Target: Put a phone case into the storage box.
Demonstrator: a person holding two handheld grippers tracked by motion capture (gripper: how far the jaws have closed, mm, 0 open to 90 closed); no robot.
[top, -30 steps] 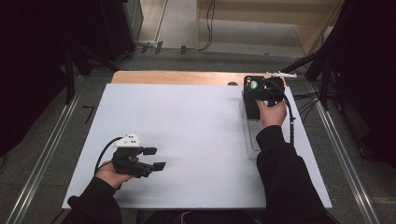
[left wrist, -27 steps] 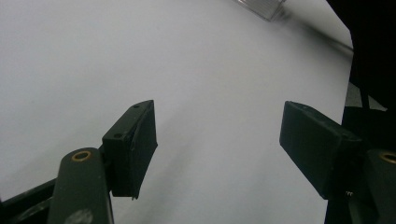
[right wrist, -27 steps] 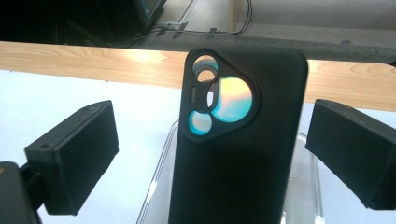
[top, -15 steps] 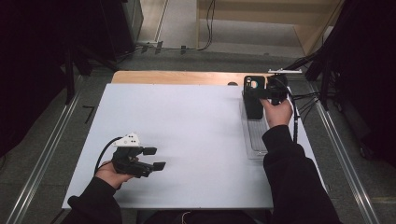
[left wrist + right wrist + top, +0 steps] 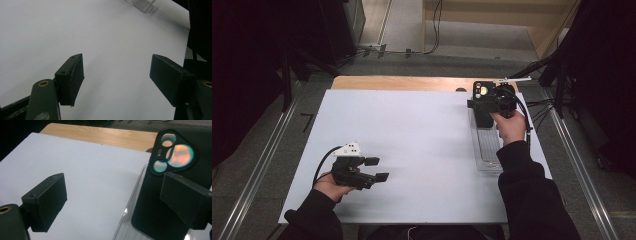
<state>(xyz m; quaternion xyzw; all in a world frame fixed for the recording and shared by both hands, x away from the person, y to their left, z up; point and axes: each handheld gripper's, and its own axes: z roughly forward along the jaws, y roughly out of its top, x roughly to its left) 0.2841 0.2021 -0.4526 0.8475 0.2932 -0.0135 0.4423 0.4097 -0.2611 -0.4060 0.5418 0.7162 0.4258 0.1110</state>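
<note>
A black phone case [image 5: 482,92] with a shiny camera cut-out stands tilted at the far end of a clear plastic tray [image 5: 489,150] on the right of the table. My right gripper [image 5: 482,103] is at the case, jaws wide open. In the right gripper view the case [image 5: 172,157] rises just behind the right jaw, and nothing is between the pads of my right gripper [image 5: 115,200]. My left gripper [image 5: 374,169] rests low at the near left, open and empty. In the left gripper view my left gripper [image 5: 117,75] has bare white board between its jaws.
A white board [image 5: 412,130] covers the table, with a strip of bare wood [image 5: 402,82] at its far edge. The tray's corner [image 5: 141,3] appears far off in the left gripper view. Cables [image 5: 542,107] run off the table's right side. Metal rails flank the table.
My right hand has shifted slightly right and up with its gripper, beside the phone case. The case stays in the tray. My left gripper has not moved.
</note>
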